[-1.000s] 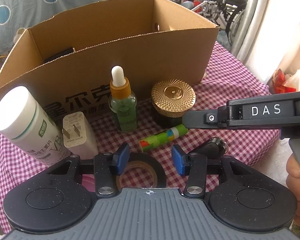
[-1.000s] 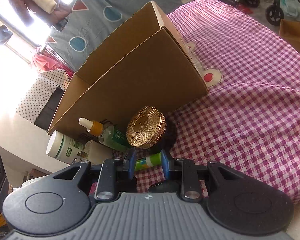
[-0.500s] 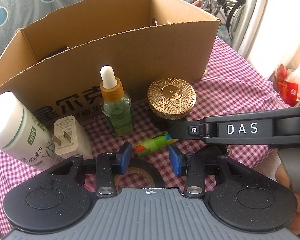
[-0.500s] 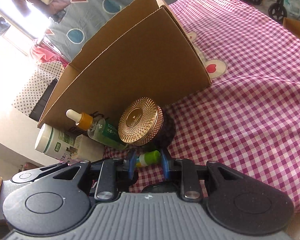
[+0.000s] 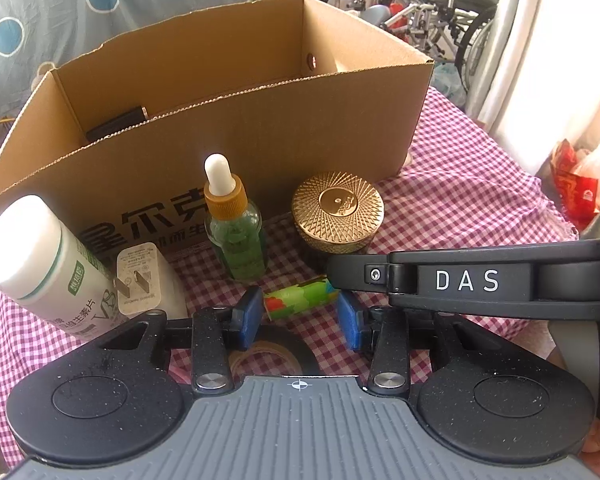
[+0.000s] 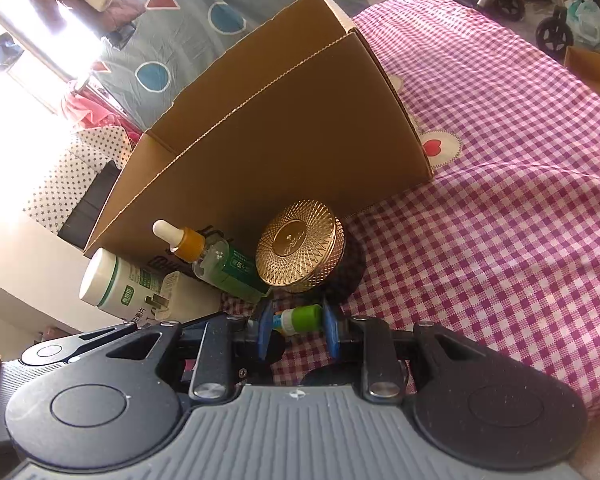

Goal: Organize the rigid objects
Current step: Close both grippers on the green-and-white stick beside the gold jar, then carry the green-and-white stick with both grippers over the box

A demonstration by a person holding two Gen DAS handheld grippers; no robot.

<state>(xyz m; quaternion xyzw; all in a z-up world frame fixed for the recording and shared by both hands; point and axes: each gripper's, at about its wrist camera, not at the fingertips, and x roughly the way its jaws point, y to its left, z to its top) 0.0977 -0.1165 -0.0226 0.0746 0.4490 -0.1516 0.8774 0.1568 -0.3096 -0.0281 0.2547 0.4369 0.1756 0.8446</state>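
Observation:
A small green patterned tube point(image 5: 300, 298) lies on the checked cloth in front of the open cardboard box point(image 5: 260, 132). My right gripper point(image 6: 296, 330) is open with the tube's green end point(image 6: 300, 318) between its blue pads, not clamped. The right gripper's black arm point(image 5: 472, 280) crosses the left wrist view over the tube's right end. My left gripper point(image 5: 300, 320) is open and empty just short of the tube. A green dropper bottle point(image 5: 234, 224), a gold-lidded jar point(image 5: 337, 212), a white bottle point(image 5: 40, 264) and a white plug adapter point(image 5: 140, 280) stand along the box front.
A roll of black tape point(image 5: 268, 356) lies under my left gripper. A dark object point(image 5: 116, 124) lies inside the box. Checked cloth point(image 6: 500, 220) stretches to the right of the box. A wheelchair point(image 5: 440, 4) stands behind the table.
My right gripper has moved in low so the tube's end now sits between its pads. My left gripper has edged forward towards the tube. The objects have stayed put.

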